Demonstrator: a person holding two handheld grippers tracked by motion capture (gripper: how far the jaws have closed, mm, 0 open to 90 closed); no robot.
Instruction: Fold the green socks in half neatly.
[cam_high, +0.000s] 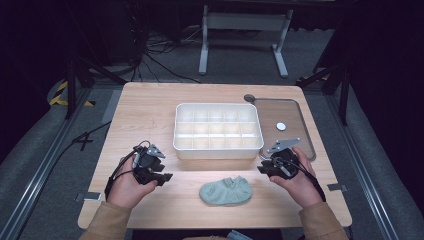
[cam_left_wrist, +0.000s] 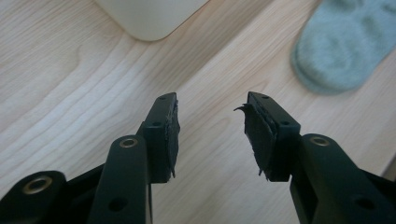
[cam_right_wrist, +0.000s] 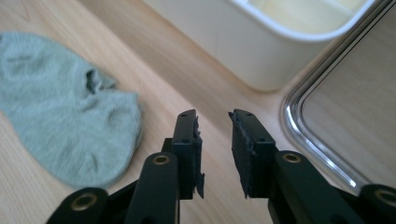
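On the worktop (cam_high: 150, 105), a pale green sock (cam_high: 226, 191) lies near the front edge, between both claws and just in front of the white compartment box (cam_high: 218, 131). The left claw (cam_high: 164, 177) and right claw (cam_high: 261, 169) both stand open, empty. Risk, as judged: a shallow pinch on limp fabric may slip or drag the sock.
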